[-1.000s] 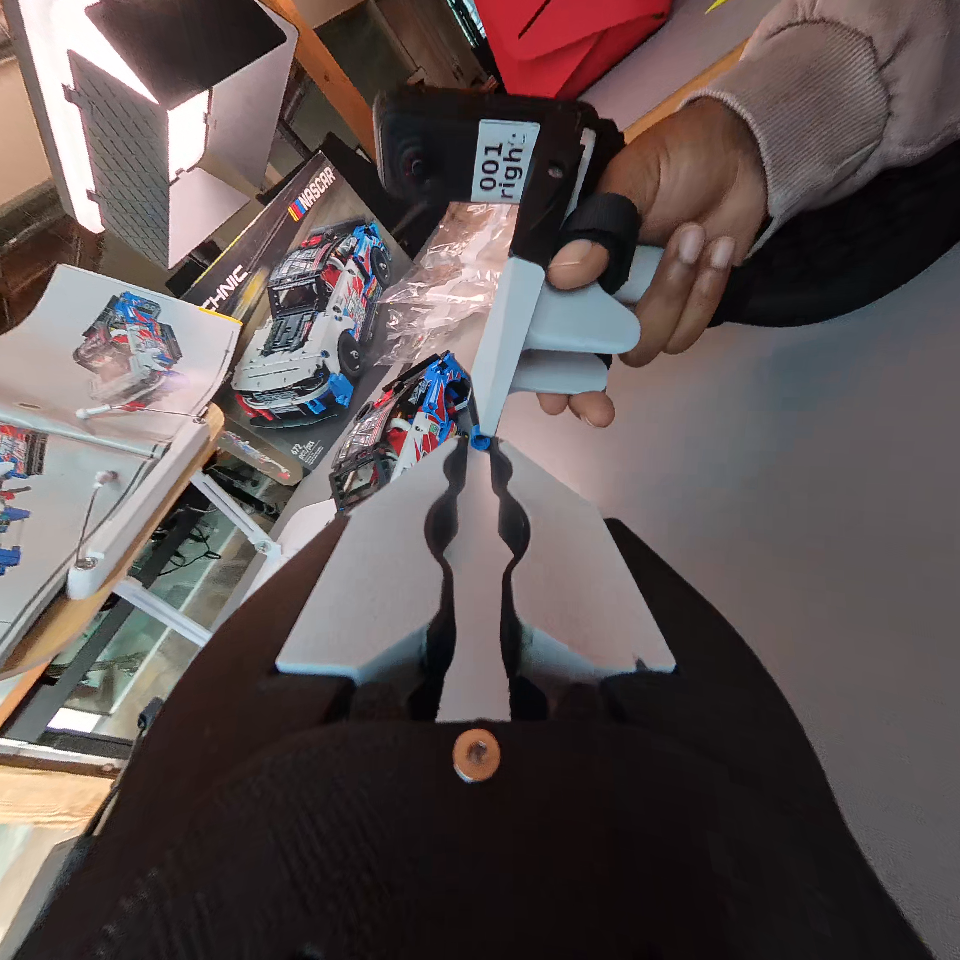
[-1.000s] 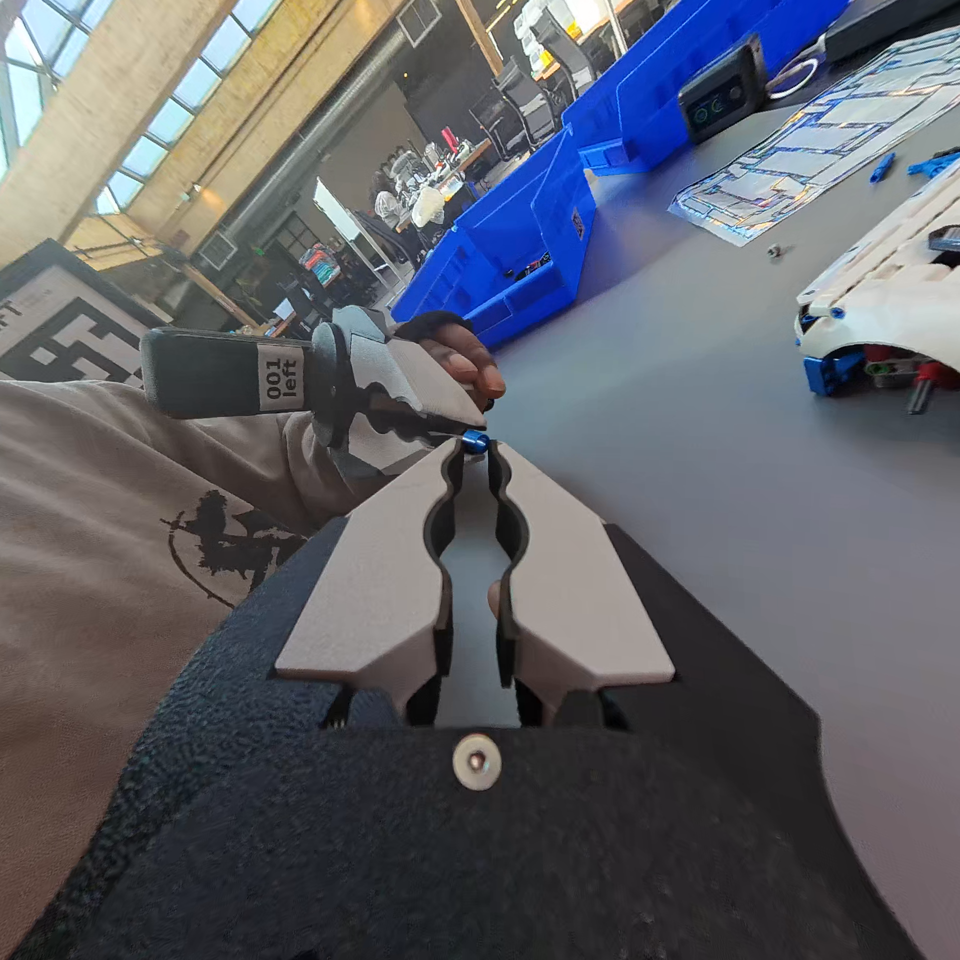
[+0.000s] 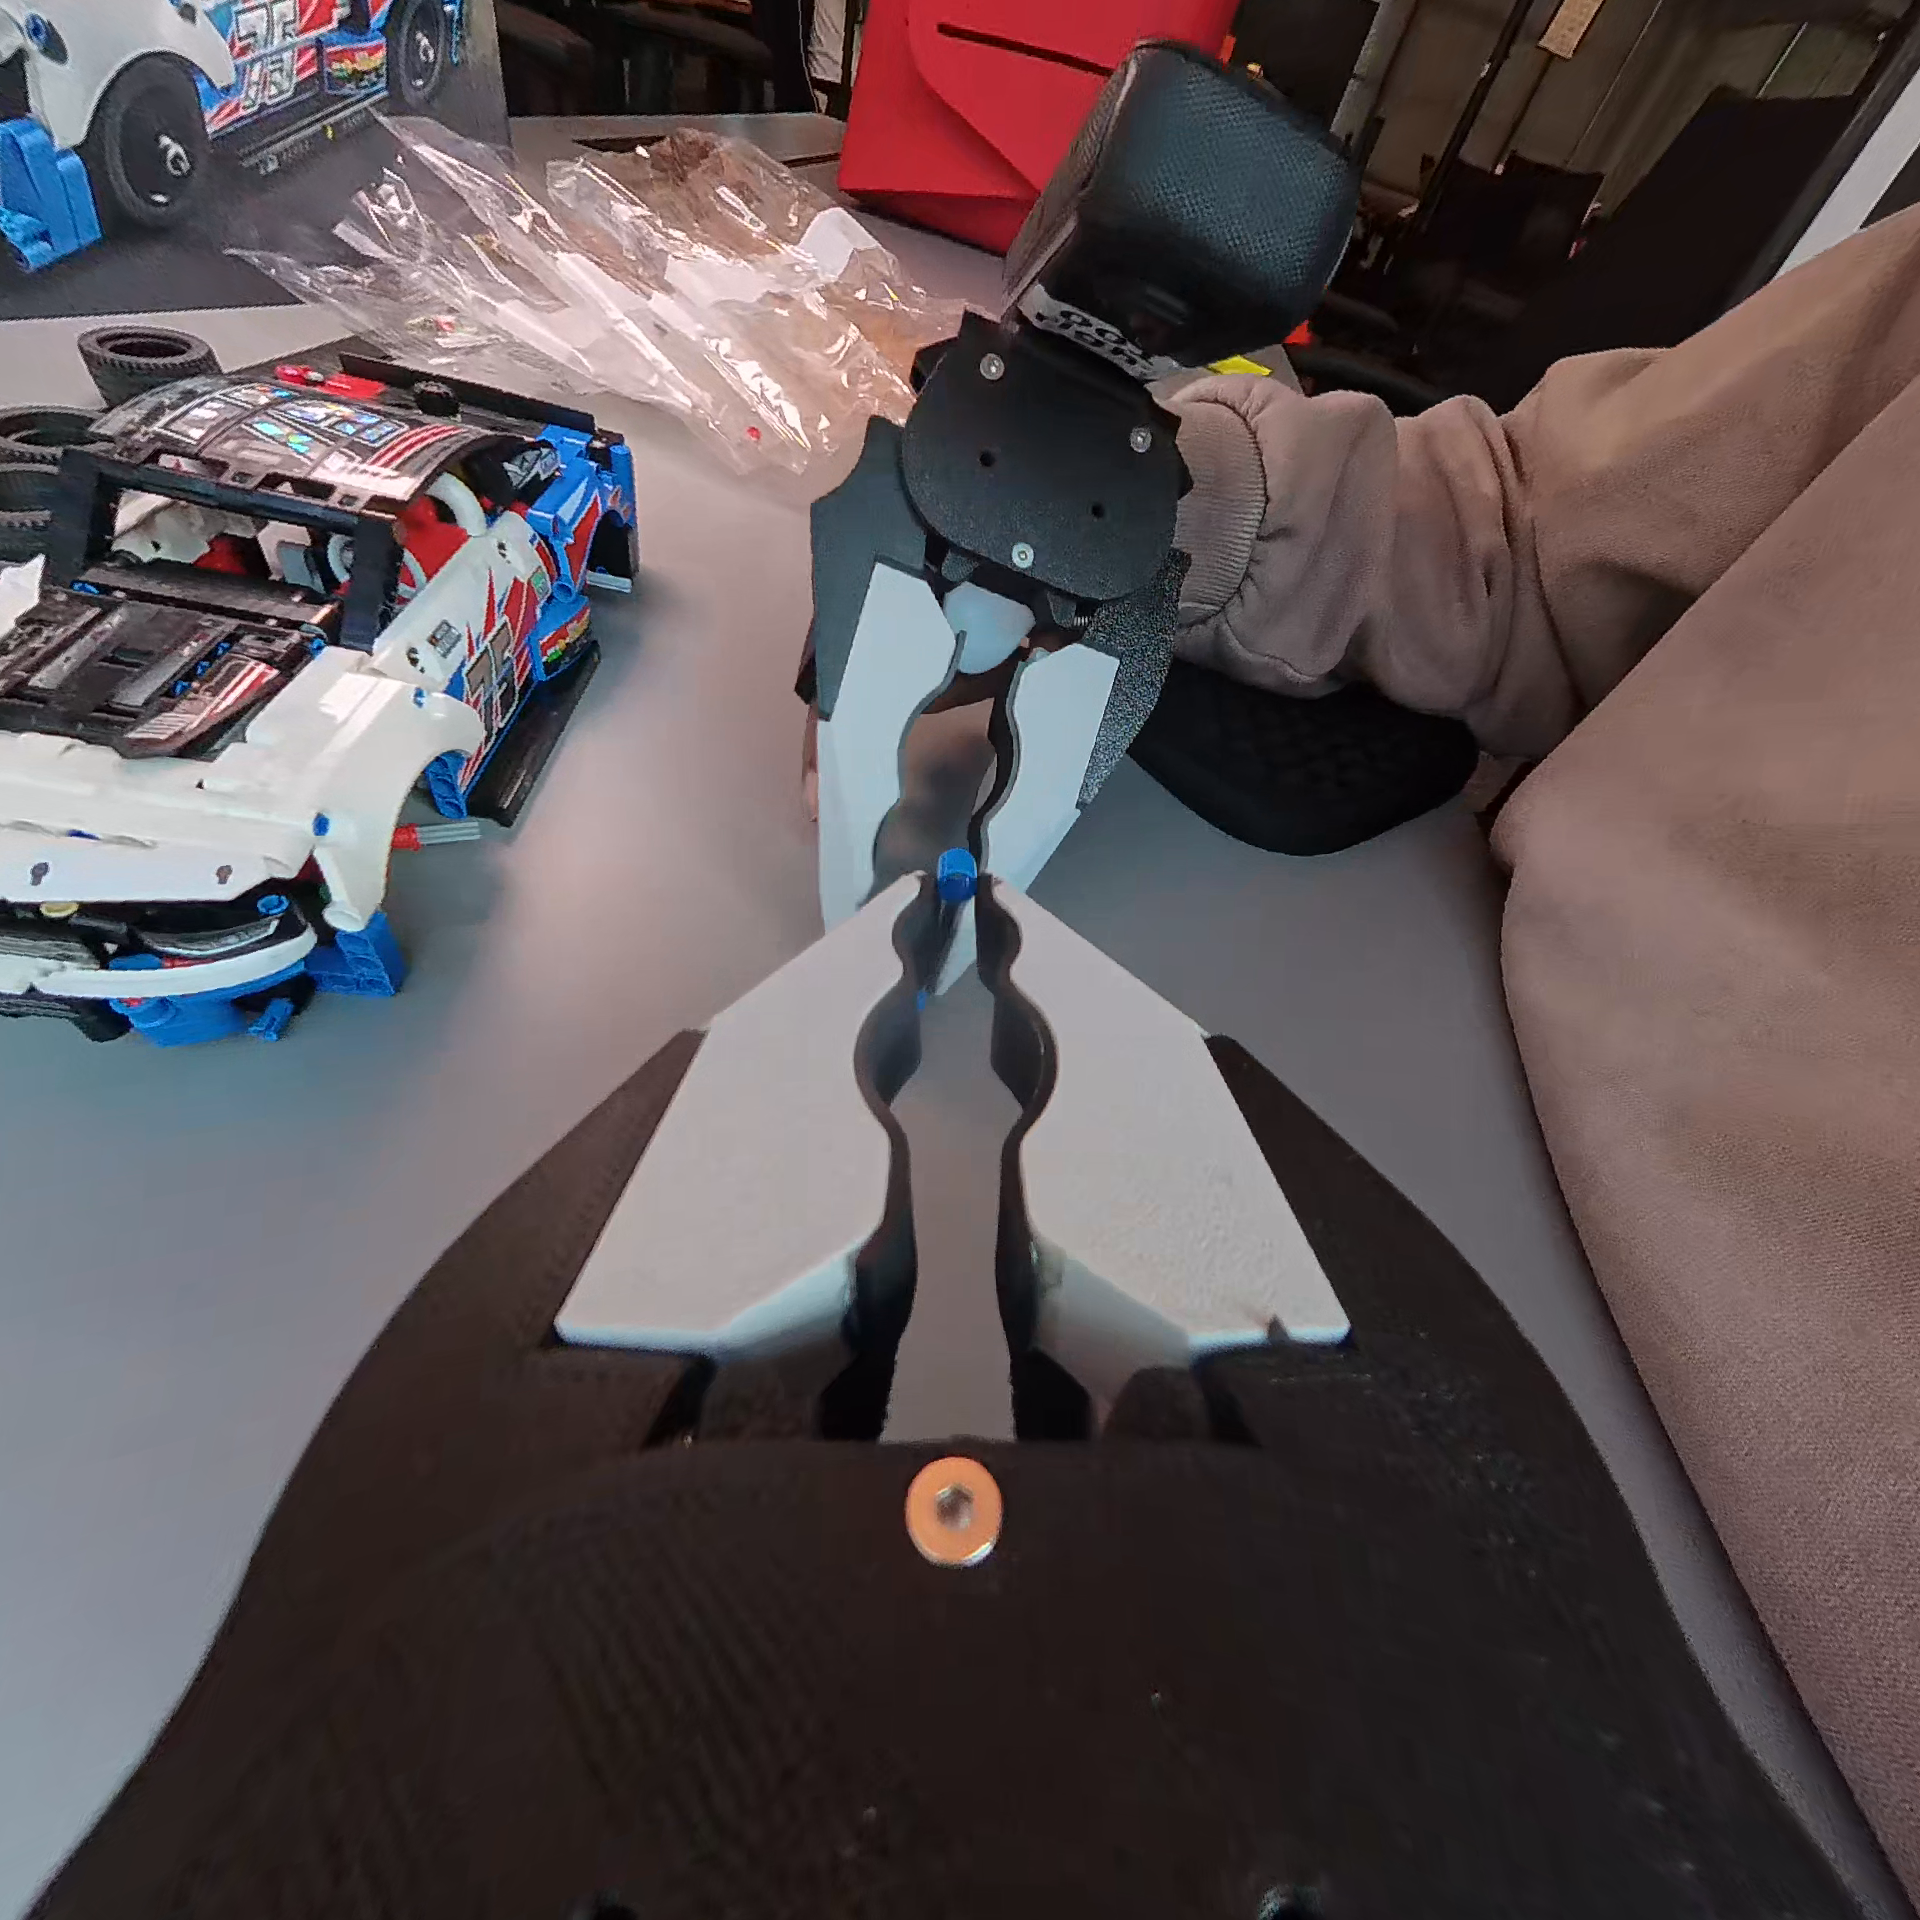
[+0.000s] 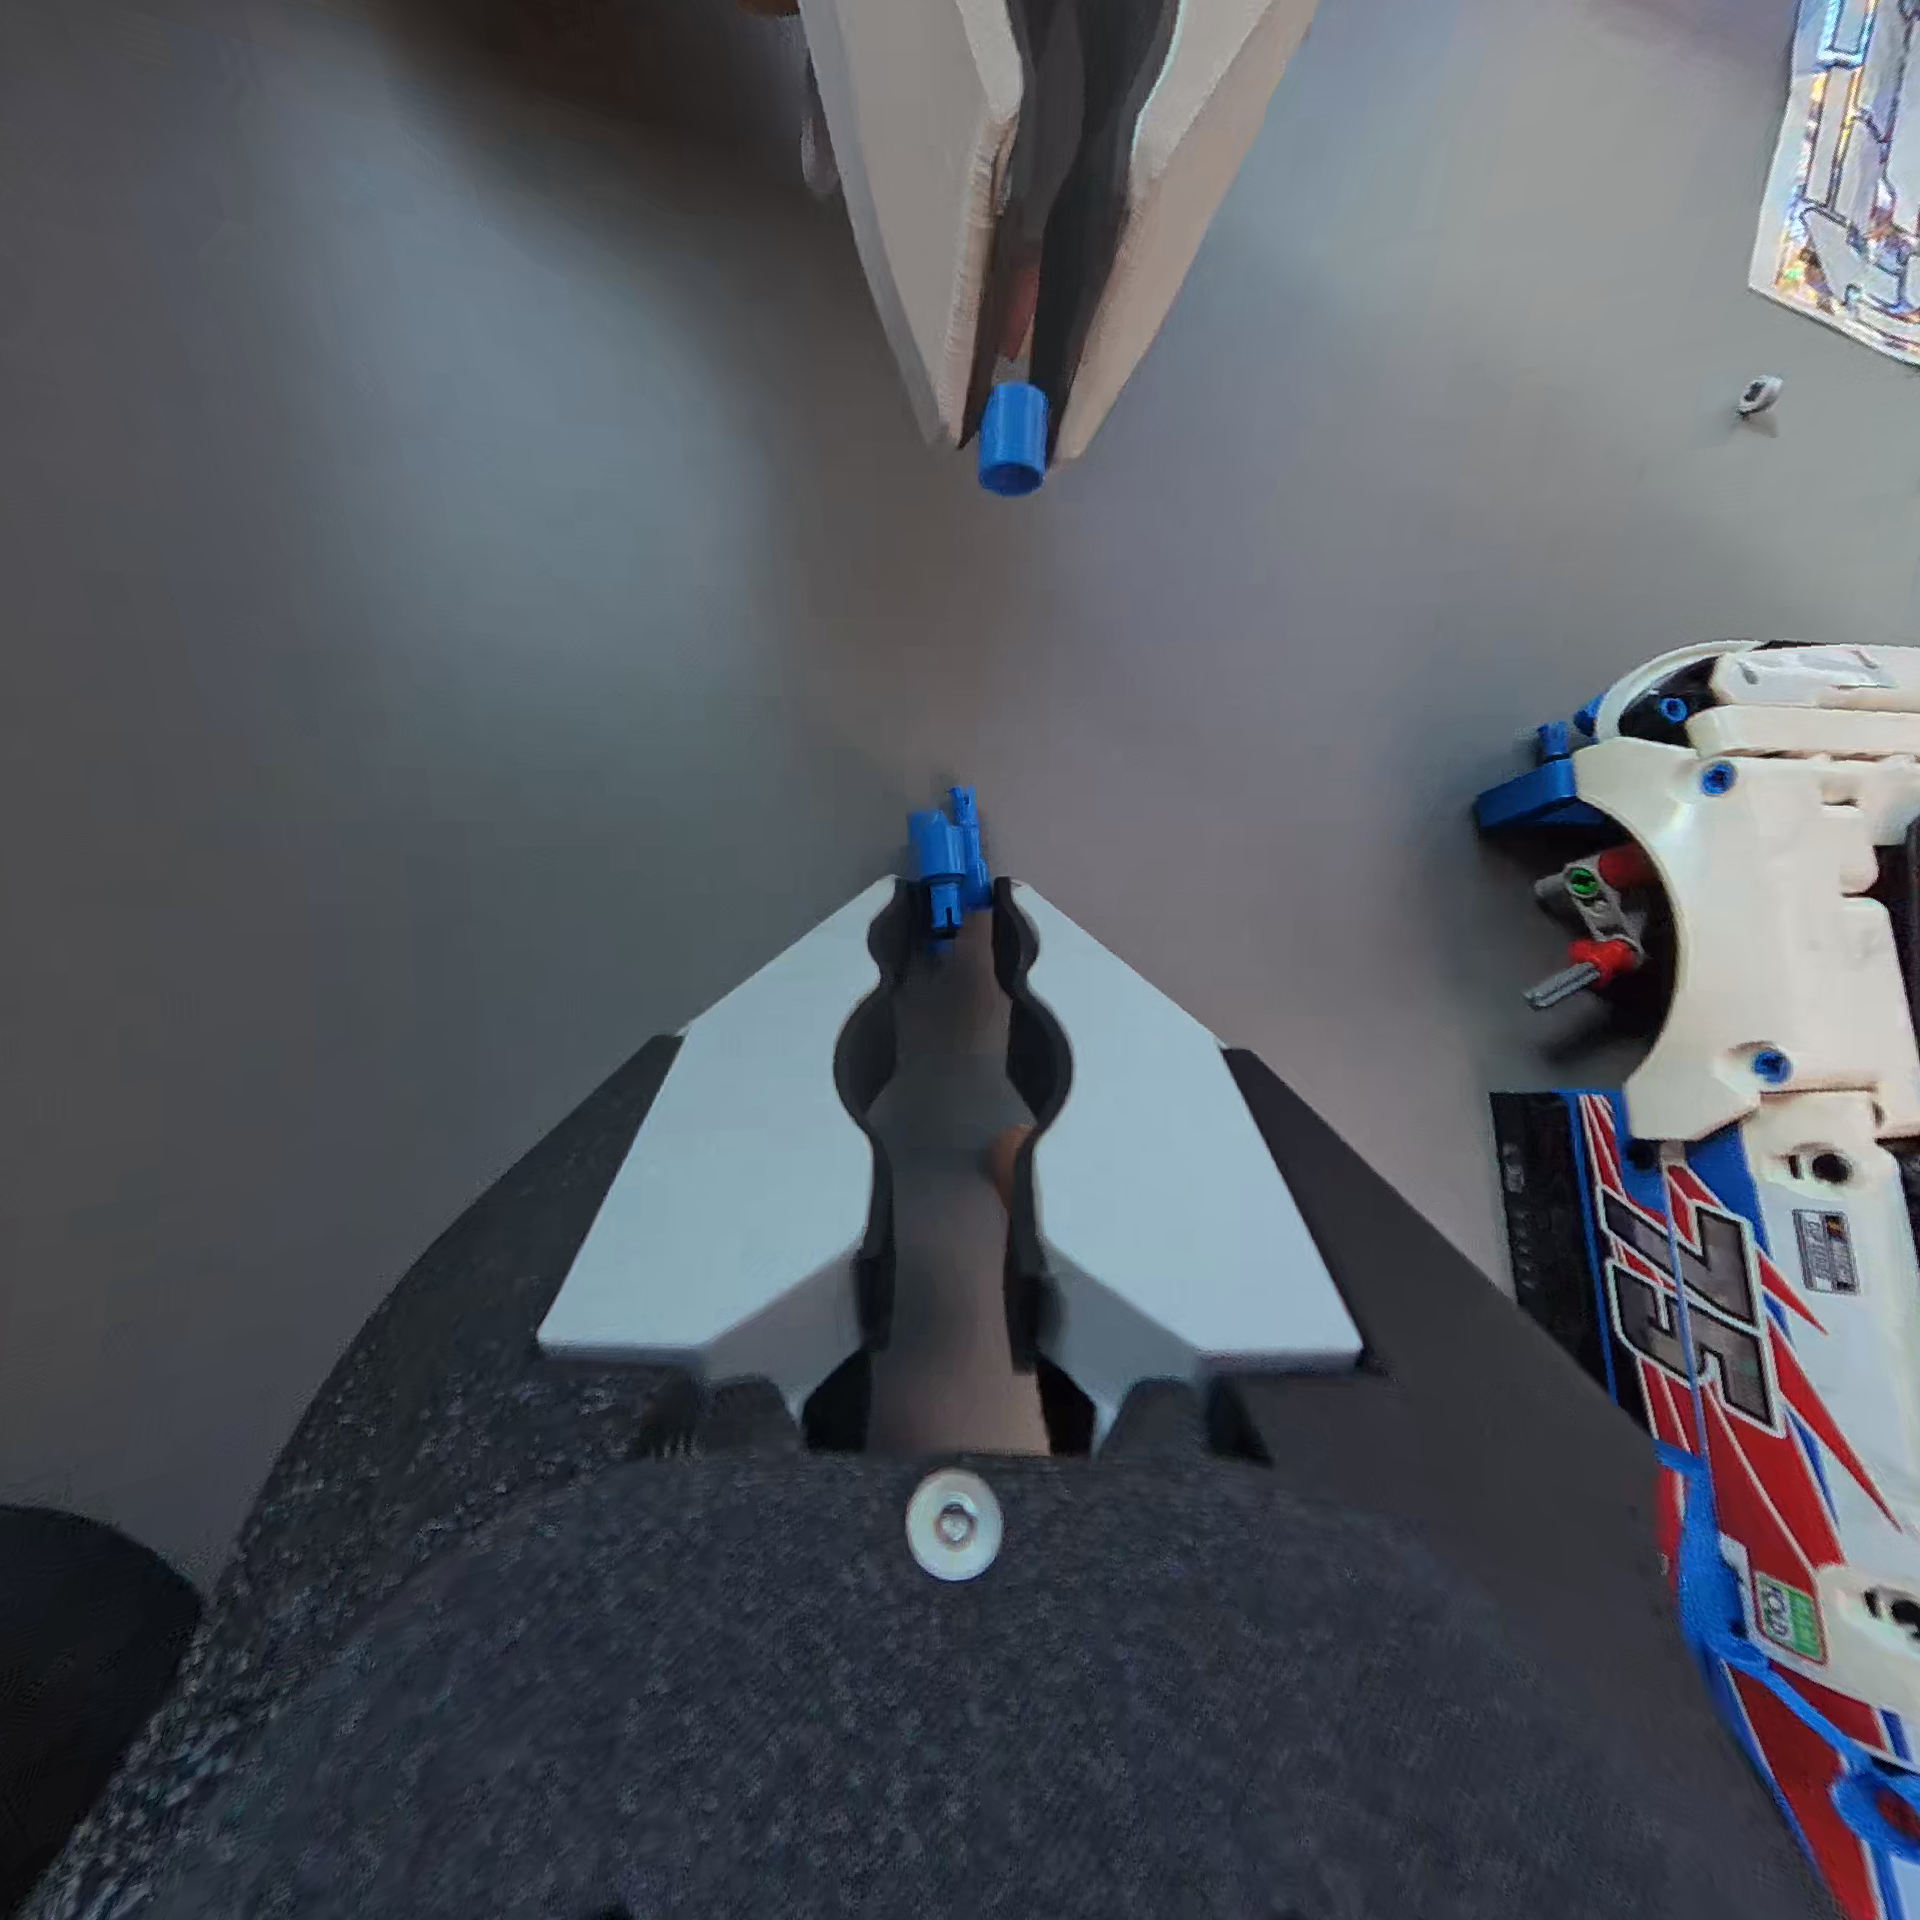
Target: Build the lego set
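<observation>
Lego car, partly built, white body with blue, red and black panels, sits on the grey table at the left of the left wrist view. Loose black tyres lie behind it, beside the printed set box. Crumpled clear plastic bags lie further right, toward a red object at the back.

Centre of that view: left gripper is clenched on a small blue pin at its fingertips. Right gripper comes in from above, tips pointing down toward the left one; a beige sleeve shows behind it.

Right wrist view, left to right: bare grey table, then right gripper at centre, jaws nearly closed, gripping a small blue connector piece at the tips. Opposite, at top centre, the left gripper holds the blue pin, round end facing the connector; the two parts are apart, roughly in line. At the right edge lies the car, with a shiny sticker sheet and a tiny loose grey part beyond it.
</observation>
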The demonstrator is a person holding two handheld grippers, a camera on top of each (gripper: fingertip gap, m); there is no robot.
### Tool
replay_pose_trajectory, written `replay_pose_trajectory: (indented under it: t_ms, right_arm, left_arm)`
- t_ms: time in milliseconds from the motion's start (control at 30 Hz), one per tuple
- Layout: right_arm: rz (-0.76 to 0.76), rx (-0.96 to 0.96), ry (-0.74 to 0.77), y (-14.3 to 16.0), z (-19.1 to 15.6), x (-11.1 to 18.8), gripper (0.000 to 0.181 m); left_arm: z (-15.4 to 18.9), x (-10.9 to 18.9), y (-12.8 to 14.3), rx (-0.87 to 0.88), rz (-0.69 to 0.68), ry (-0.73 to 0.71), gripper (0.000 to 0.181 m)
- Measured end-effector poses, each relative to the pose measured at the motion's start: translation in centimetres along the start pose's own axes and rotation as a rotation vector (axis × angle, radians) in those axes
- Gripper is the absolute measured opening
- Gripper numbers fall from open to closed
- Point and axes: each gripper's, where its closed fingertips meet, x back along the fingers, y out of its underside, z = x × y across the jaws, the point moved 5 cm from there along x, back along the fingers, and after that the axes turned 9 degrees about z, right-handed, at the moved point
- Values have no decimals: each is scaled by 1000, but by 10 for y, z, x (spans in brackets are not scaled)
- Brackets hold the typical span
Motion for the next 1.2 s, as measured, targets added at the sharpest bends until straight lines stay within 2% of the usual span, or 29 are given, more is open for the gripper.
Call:
replay_pose_trajectory:
  t_ms: [100,233,333,800,900,1200]
  right_arm:
    - [39,-41,-4,-3,-2,1,12]
    - [303,-232,11,-16,5,23,12]
    - [424,-300,5,-26,5,36,12]
    - [393,-229,58,-31,-1,28,12]
    - [409,-219,80,-31,1,29,12]
    - [452,-49,189,-42,-1,34,12]
  left_arm:
    - [-2,0,4,-2,-35,-5,4]
    - [2,-1,4,-23,-37,6,5]
    - [6,-4,4,-60,-40,-2,5]
    - [6,-10,8,58,-58,-25,5]
    - [2,-9,10,118,-67,-37,5]
    - [-3,-5,2,430,57,30,5]
